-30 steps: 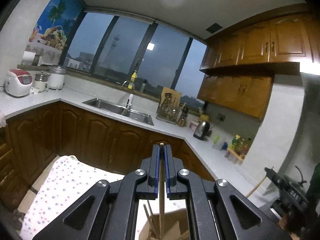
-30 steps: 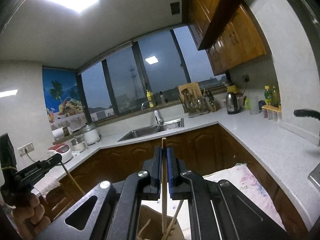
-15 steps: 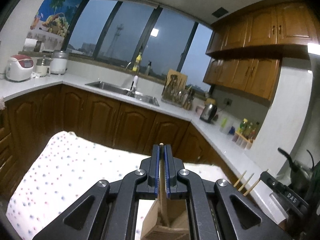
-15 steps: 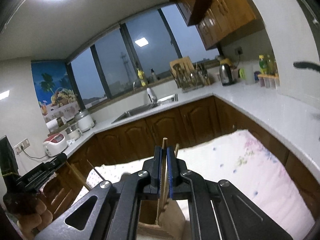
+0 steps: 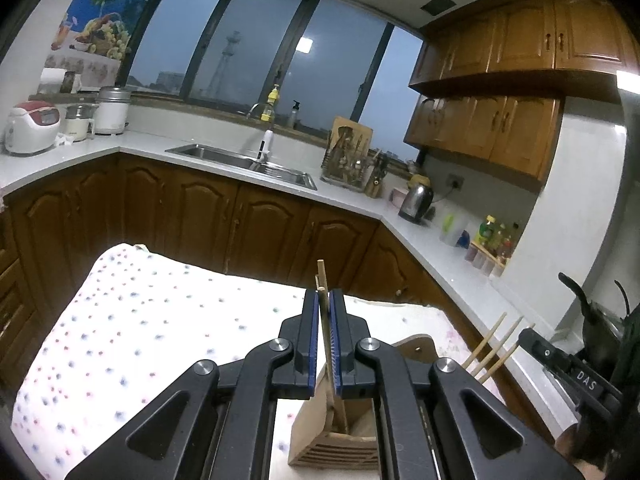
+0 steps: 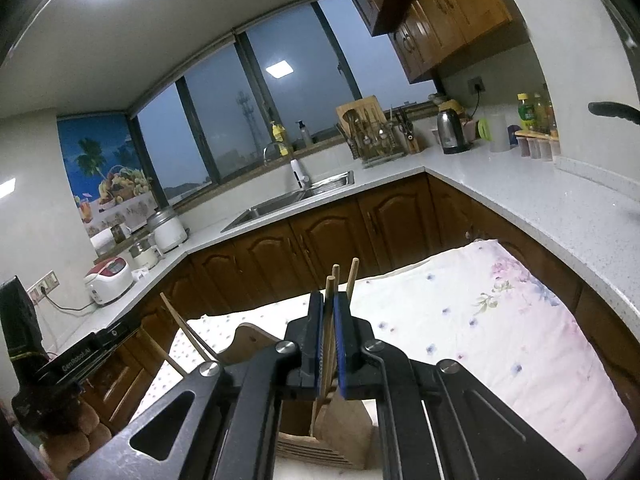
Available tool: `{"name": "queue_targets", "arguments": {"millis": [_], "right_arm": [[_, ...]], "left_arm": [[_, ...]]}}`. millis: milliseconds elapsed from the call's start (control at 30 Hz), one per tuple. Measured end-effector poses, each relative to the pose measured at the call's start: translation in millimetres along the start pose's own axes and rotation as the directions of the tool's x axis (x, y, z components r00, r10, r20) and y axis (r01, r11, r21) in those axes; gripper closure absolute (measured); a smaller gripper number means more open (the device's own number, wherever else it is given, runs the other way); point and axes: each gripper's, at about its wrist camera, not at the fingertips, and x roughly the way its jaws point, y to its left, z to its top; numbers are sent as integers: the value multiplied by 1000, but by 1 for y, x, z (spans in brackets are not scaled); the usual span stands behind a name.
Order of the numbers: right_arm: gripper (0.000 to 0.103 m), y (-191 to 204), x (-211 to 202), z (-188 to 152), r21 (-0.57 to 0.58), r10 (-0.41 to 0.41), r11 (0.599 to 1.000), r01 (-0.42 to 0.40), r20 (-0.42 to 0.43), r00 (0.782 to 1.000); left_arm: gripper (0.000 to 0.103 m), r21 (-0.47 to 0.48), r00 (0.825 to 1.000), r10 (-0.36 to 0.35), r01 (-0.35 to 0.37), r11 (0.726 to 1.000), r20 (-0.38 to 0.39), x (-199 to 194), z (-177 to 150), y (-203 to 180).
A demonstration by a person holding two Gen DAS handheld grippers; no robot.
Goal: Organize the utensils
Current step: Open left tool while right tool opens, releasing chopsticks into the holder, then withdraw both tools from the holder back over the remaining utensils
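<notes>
Chopsticks (image 5: 325,312) lowered into wooden holder (image 5: 332,436); both grippers remain clamped.

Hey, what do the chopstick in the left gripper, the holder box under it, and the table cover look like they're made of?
Chopstick: pale, matte, squared stick, probably bamboo or unfinished wood.
Holder box: tan, matte, slatted base, looks like bamboo or wood.
Table cover: white with small coloured dots, softly rumpled at the edge, likely fabric; the weave is too blurred to tell.

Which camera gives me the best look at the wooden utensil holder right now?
The right wrist view: the wooden holder shows its slotted base, curved back and chopsticks standing in it. The left wrist view catches only its lower corner between the gripper's arms.
</notes>
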Motion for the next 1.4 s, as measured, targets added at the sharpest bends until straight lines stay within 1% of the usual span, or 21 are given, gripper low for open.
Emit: {"name": "queue_targets", "arguments": {"millis": [133, 167, 200, 267, 333, 367, 400, 433, 467, 533, 567, 600, 667, 700, 733, 800, 867, 1133, 1400], "right_arm": [[98, 0, 0, 1, 3, 2, 1000, -2, -2, 1000], [97, 0, 0, -2, 7, 7, 1000, -7, -5, 1000], [93, -1, 0, -2, 13, 17, 1000, -16, -9, 1000], [93, -2, 0, -4, 15, 28, 1000, -28, -8, 1000], [89, -3, -5, -4, 16, 30, 999, -30, 3, 1000], [82, -3, -8, -3, 21, 38, 999, -39, 9, 999], [70, -2, -12, -3, 25, 45, 999, -45, 18, 999], [62, -2, -18, -4, 28, 51, 998, -52, 33, 998], [51, -2, -21, -3, 29, 52, 998, -53, 42, 998], [49, -1, -31, -4, 25, 53, 998, -55, 59, 997], [46, -1, -34, -3, 27, 54, 998, -55, 62, 997], [38, -2, -39, -4, 33, 55, 998, -57, 67, 996], [29, -2, -47, -5, 40, 58, 997, -61, 76, 995], [29, -3, -53, -6, 40, 58, 997, -62, 77, 995], [28, -3, -57, -8, 41, 59, 997, -63, 74, 996], [23, -3, -64, -12, 46, 63, 997, -66, 65, 996], [21, -3, -71, -18, 45, 65, 997, -67, 57, 996], [19, -6, -109, -54, 63, 76, 995, -76, 3, 997], [19, -12, -146, -90, 72, 49, 996, -44, -71, 996]], "left_arm": [[100, 0, 1000, -4, 4, 1000, -11, 4, 0, 2], [100, -2, 1000, -6, 6, 1000, -13, 4, -1, 2], [99, -5, 1000, -9, 9, 1000, -15, 4, 0, 3], [100, -12, 1000, -15, 15, 1000, -23, 3, 1, 3], [99, -20, 999, -23, 23, 1000, -26, -1, 2, 5], [97, -21, 999, -24, 24, 999, -27, -3, 3, 4], [94, -22, 999, -25, 24, 999, -30, -6, 4, 5], [85, -25, 999, -25, 24, 999, -30, -9, 4, 4], [72, -27, 999, -21, 20, 999, -27, -13, 4, 5], [58, -25, 1000, -12, 12, 1000, -17, -23, 3, 5], [56, -22, 1000, -11, 11, 1000, -11, -29, 1, 4], [55, -14, 1000, -8, 8, 1000, -9, -34, 0, 4], [45, -1, 1000, -1, 1, 1000, -7, -47, -4, 5], [42, 1, 1000, 4, -4, 1000, -5, -55, -6, 7], [37, 2, 1000, 4, -4, 1000, -4, -61, -9, 7], [33, 1, 1000, 12, -12, 1000, -6, -75, -15, 9], [27, 2, 1000, 20, -20, 1000, -15, -88, -21, 11], [23, 2, 996, 48, -47, 999, -79, -146, -46, 15], [23, -18, 986, 56, -60, 998, -160, -194, -67, 13]]}}
